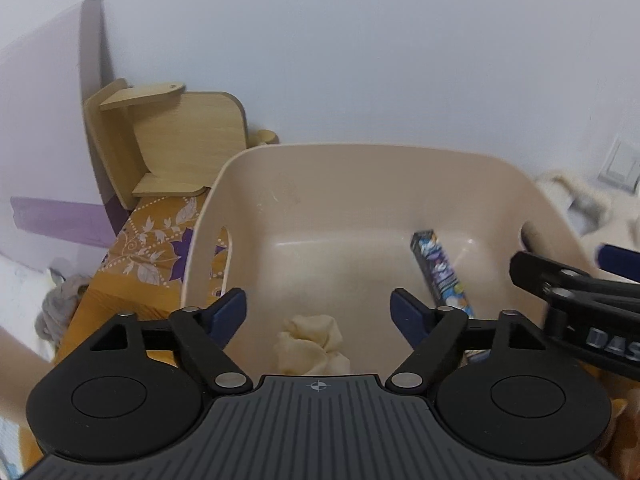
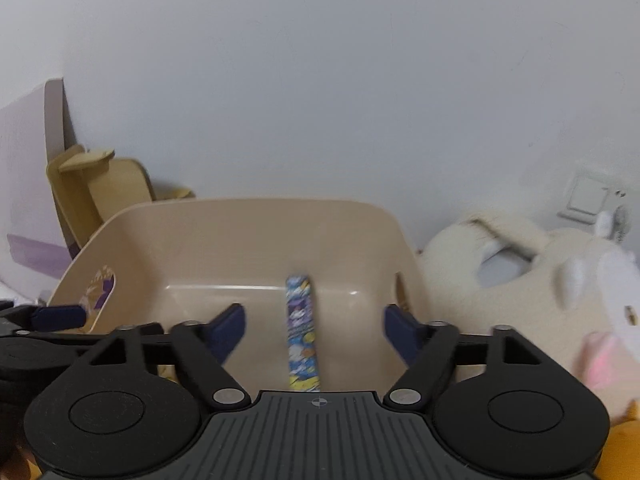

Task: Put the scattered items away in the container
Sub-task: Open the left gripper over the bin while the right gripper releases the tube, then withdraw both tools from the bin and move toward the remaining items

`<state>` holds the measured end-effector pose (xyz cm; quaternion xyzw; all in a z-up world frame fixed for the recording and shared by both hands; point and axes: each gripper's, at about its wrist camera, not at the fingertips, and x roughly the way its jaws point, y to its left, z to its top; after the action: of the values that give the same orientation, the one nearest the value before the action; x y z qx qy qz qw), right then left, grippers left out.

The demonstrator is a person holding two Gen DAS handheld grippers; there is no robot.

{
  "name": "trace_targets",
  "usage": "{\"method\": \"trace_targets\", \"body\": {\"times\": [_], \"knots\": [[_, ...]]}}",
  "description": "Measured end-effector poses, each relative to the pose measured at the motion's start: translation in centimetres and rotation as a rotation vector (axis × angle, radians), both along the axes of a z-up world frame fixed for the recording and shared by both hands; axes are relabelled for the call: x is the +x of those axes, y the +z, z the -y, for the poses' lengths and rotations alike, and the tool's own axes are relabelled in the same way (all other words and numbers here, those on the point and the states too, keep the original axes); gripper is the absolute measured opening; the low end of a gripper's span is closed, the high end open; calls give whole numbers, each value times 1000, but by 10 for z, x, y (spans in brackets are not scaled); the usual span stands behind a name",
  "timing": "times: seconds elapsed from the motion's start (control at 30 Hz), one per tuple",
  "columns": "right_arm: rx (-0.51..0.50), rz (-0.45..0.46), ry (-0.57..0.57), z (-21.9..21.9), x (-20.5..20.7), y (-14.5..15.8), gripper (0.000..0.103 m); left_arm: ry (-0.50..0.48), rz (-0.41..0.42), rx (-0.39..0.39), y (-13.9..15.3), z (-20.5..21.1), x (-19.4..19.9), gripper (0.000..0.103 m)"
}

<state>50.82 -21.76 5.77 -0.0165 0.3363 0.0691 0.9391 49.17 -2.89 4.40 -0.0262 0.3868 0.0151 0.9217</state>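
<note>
A beige plastic bin (image 1: pixel 280 184) with handle slots stands on the table, also in the right wrist view (image 2: pixel 224 232). In it lie a crumpled cream cloth (image 1: pixel 310 338) and a long blue patterned box (image 1: pixel 440 276), which the right wrist view also shows (image 2: pixel 302 332). My left gripper (image 1: pixel 318 310) is open and empty, just above the cloth. My right gripper (image 2: pixel 314 326) is open and empty above the patterned box. The right gripper's arm (image 1: pixel 576 292) reaches in from the right in the left wrist view.
A wooden stand (image 1: pixel 168 144) sits behind the bin at the left on an orange floral tablecloth (image 1: pixel 152 252). A cream plush toy (image 2: pixel 540 280) lies right of the bin. A wall switch (image 2: pixel 588 196) is at the far right.
</note>
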Motion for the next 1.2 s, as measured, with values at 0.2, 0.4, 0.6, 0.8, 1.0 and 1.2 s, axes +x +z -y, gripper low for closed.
{"method": "trace_targets", "body": {"times": [0.2, 0.4, 0.6, 0.8, 1.0, 1.2], "knots": [[29, 50, -7, 14, -26, 20, 103, -25, 26, 27, 17, 12, -24, 83], [-29, 77, 2, 14, -57, 36, 103, -44, 84, 102, 35, 27, -57, 84], [-25, 87, 7, 18, -91, 46, 103, -54, 109, 77, 50, 24, -96, 84], [36, 121, 27, 29, -135, 51, 103, -81, 126, 92, 51, 19, -136, 84], [61, 145, 13, 37, -171, 49, 103, -73, 138, 47, 43, 7, -166, 84], [125, 95, 5, 48, -197, 35, 103, -81, 139, 58, 27, 0, -190, 84]]}}
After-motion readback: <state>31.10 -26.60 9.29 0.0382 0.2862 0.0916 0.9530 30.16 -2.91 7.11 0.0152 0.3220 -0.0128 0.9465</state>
